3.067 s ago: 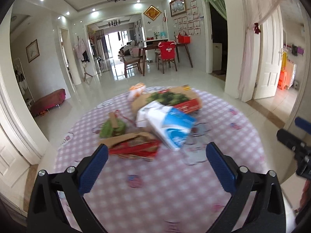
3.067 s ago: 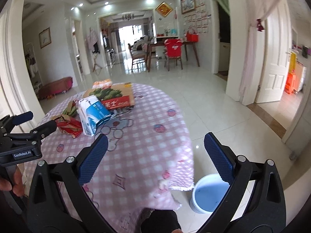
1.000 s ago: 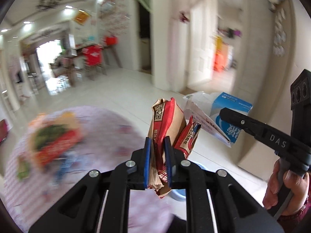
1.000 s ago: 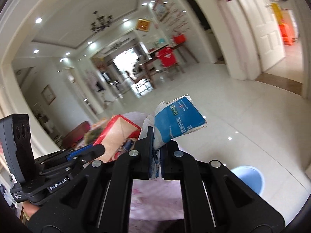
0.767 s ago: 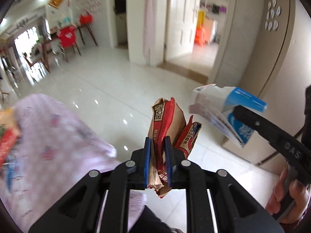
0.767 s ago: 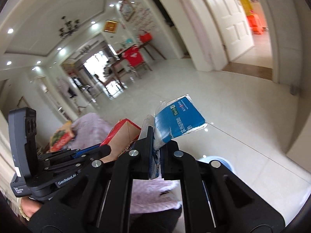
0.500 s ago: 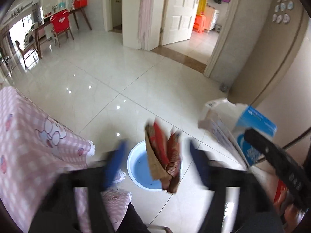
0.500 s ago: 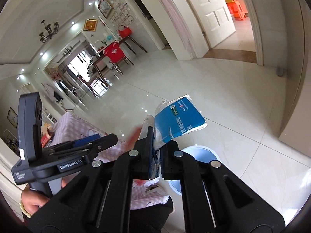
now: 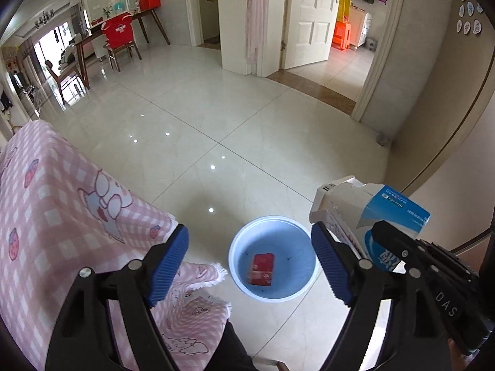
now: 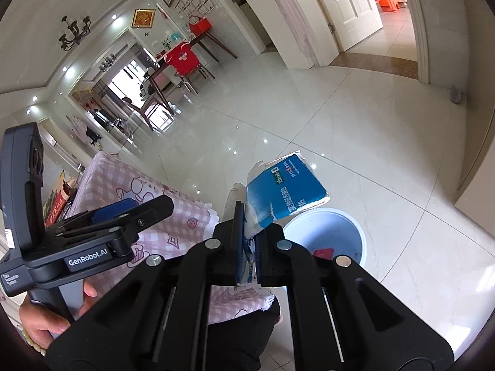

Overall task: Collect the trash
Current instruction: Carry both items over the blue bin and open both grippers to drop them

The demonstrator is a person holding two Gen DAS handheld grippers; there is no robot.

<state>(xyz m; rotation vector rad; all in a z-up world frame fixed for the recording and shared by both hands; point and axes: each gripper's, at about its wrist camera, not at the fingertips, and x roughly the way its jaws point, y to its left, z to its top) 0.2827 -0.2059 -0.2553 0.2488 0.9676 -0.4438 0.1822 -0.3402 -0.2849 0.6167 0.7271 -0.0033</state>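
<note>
**Second piece waiting over the bin**

We are holding the left gripper [image 9: 250, 264] spread wide and empty above the blue bin [image 9: 304, 290], where a red wrapper [image 9: 261, 269] is lying. To its right, our right gripper [image 10: 247, 244] is pinching the blue carton [image 10: 286, 190]; it needs centring over the bin, then releasing. Only the right view is showing more trash [image 10: 57, 204] on the table [image 10: 123, 185].

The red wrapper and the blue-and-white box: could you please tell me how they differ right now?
The red wrapper lies loose inside the blue bin; the blue-and-white box hangs above the floor, clamped by the right gripper. The wrapper is flat and small; the box is bulkier, with torn flaps. Both are packaging trash.
</note>
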